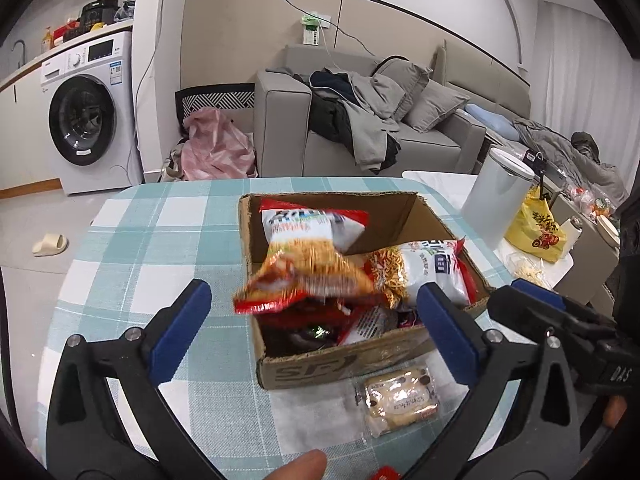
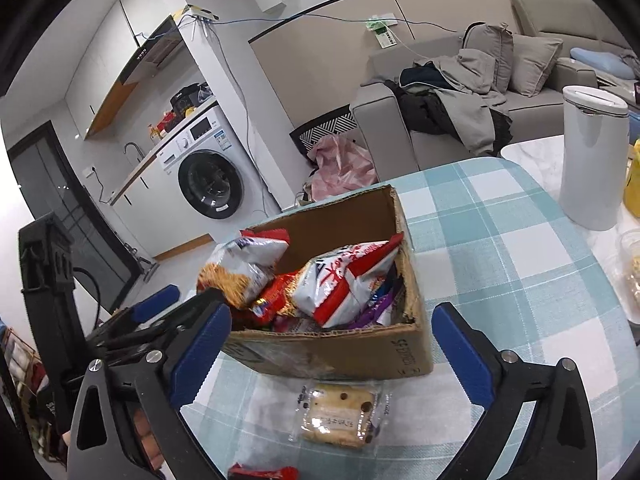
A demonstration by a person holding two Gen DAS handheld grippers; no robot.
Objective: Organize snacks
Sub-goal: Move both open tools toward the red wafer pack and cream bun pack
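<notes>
An open cardboard box (image 1: 340,364) stands on the checked tablecloth, filled with several snack bags. A red, white and orange noodle-snack bag (image 1: 308,256) looks blurred and tilts over the box's left wall, touching neither pad. A second white and red bag (image 1: 424,268) lies at the box's right side. My left gripper (image 1: 316,320) is open, its blue pads wide apart at the box's near end. My right gripper (image 2: 332,344) is also open, straddling the box's (image 2: 360,348) near corner. A clear-wrapped biscuit packet (image 2: 340,412) lies on the cloth in front of the box.
A white lidded canister (image 1: 496,200) and a yellow bag (image 1: 536,232) stand right of the box. A small red packet (image 2: 264,472) lies at the near table edge. The table's rounded far edge is just behind the box, with a sofa and a washing machine beyond.
</notes>
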